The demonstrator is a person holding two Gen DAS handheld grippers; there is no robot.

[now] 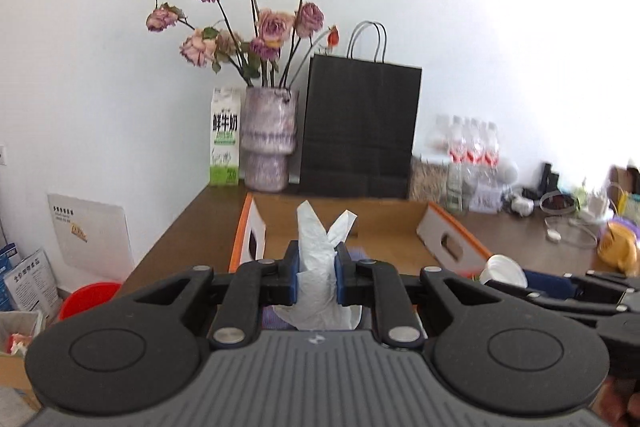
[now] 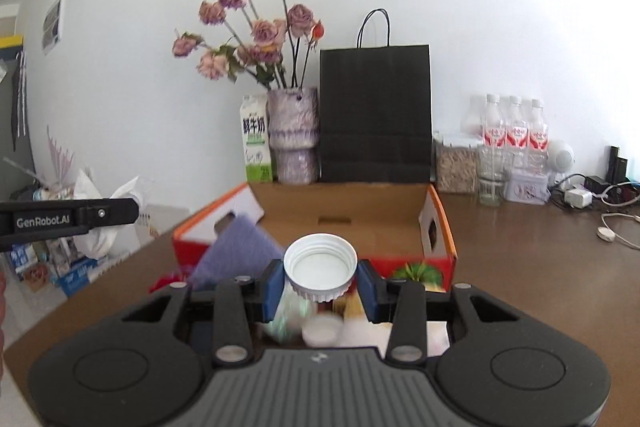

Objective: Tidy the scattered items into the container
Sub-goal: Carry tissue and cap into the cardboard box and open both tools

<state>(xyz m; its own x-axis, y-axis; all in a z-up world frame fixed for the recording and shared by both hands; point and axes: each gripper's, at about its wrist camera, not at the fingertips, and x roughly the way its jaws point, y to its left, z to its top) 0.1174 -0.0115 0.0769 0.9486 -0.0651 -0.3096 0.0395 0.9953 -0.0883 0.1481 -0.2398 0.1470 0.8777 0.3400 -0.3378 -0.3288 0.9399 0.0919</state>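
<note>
Left gripper (image 1: 317,277) clamping a crumpled white tissue (image 1: 320,267) between its blue pads (image 1: 293,277), the tissue sticking up in two points above the jaws and hanging out below them. Hovering just before the open cardboard box (image 1: 360,227), the task's container, with its orange-edged flaps folded out to either side. Sitting on a brown wooden table (image 1: 192,227).

Right gripper (image 2: 320,291) pinching a white screw cap (image 2: 321,265) by its ribbed rim, open side facing the camera, both blue pads (image 2: 273,289) pressing against its sides. Also hanging in front of the box (image 2: 348,203), near its front wall printed in red. Showing blurred beneath the jaws: a purple cloth (image 2: 236,251), and pale items too smeared to name.

Standing behind the box along the white wall: a milk carton (image 2: 254,143), a mottled purple vase (image 2: 293,139) of dried roses (image 2: 260,35), and a black paper bag (image 2: 376,115) with handles. Crowding the table further right: water bottles (image 2: 514,131) with red labels, a glass jar (image 2: 456,167) of grain, a drinking glass (image 2: 491,175), and chargers with cables (image 2: 576,197).

Appearing at the left edge of the right wrist view: the left gripper's black finger, level with the box.
</note>
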